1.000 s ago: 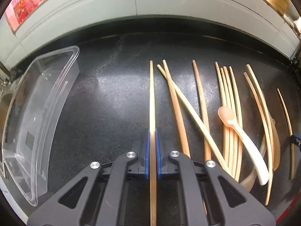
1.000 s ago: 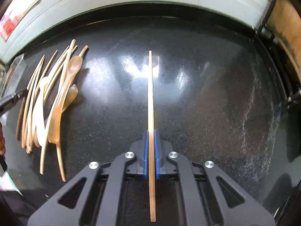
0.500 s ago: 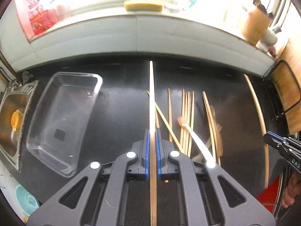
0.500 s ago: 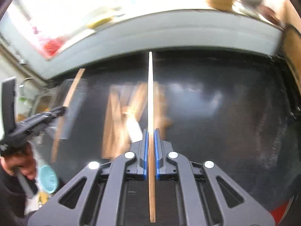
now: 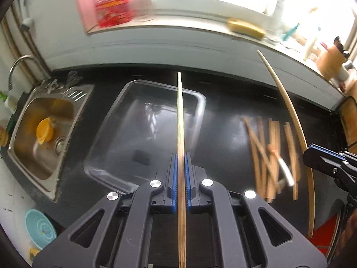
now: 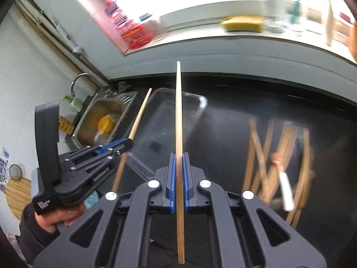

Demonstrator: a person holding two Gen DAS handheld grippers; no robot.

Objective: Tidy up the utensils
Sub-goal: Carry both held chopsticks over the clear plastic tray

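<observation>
We hold one chopstick [image 5: 181, 116] clamped in our left gripper [image 5: 181, 174] and a second chopstick [image 6: 178, 116] clamped in our right gripper [image 6: 178, 176], both above the clear tray [image 5: 107, 134] on the black table [image 5: 223, 134]; the remaining utensils [image 5: 272, 156] lie right of it

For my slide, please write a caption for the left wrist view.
Left gripper holds a chopstick above the clear tray, beside the sink.
</observation>
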